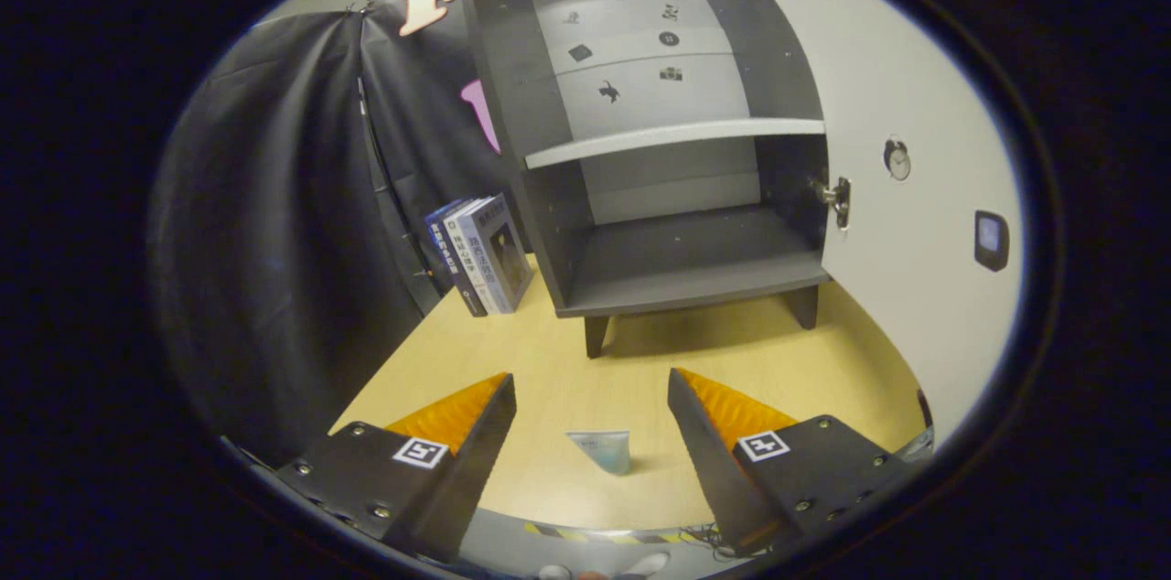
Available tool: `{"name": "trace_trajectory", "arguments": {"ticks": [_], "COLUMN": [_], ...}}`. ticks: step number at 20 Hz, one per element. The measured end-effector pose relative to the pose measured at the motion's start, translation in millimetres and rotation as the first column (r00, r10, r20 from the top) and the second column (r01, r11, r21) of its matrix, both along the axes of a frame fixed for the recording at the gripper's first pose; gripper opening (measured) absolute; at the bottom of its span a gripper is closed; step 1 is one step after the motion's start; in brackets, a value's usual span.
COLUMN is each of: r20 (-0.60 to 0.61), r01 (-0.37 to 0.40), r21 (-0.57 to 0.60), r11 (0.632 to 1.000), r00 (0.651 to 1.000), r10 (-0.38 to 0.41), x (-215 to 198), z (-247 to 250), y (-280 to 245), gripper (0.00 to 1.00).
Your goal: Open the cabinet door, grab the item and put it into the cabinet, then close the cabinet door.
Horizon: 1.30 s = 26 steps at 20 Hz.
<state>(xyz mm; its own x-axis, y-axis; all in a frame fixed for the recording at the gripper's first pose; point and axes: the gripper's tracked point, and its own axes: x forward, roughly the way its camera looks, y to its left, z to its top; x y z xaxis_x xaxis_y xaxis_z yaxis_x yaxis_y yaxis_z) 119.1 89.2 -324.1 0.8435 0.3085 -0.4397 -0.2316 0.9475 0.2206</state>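
Observation:
A dark grey cabinet (677, 196) on short legs stands on the wooden table (640, 360), well beyond my fingers. Its white door (906, 196) is swung wide open to the right, hinge showing at the lower edge. Inside are one pale shelf and a bare bottom compartment. A small pale blue-green item (604, 449), wedge-shaped like a tube end, lies on the table low between my two fingers. My gripper (591, 388) is open above the table, fingers spread wide and touching nothing.
Several books (480, 255) stand upright against the cabinet's left side. Black cloth hangs behind and to the left. The table's near edge carries striped tape (585, 532), with cables below it.

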Motion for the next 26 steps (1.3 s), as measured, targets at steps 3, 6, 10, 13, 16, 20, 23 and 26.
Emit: {"name": "trace_trajectory", "arguments": {"ticks": [3,6,10,13,16,20,23,26], "r20": [-0.034,-0.066,-0.096,-0.082,-0.077,-0.106,-0.016,0.093], "r01": [-0.007,-0.008,0.006,0.005,0.025,0.041,0.048,0.040], "r21": [-0.036,-0.079,-0.097,-0.109,-0.119,-0.043,-0.030,-0.019], "r11": [0.999,0.997,0.995,0.994,0.993,0.998,0.998,0.999], "r00": [0.999,0.998,0.995,0.997,0.996,0.993,0.999,0.995], "r10": [0.006,0.003,-0.015,-0.014,-0.034,-0.045,-0.048,-0.039], "x": [3.9,5.4,9.1,11.5,15.7,17.5,35.5,56.5], "z": [-38.0,-70.4,-100.7,-108.2,-107.2,-84.1,-21.5,54.3], "y": [8.4,11.1,11.4,11.9,7.0,2.8,-9.6,-20.2], "gripper": [0.99,0.99,0.99,0.94,0.66,0.55,0.54,0.54]}}
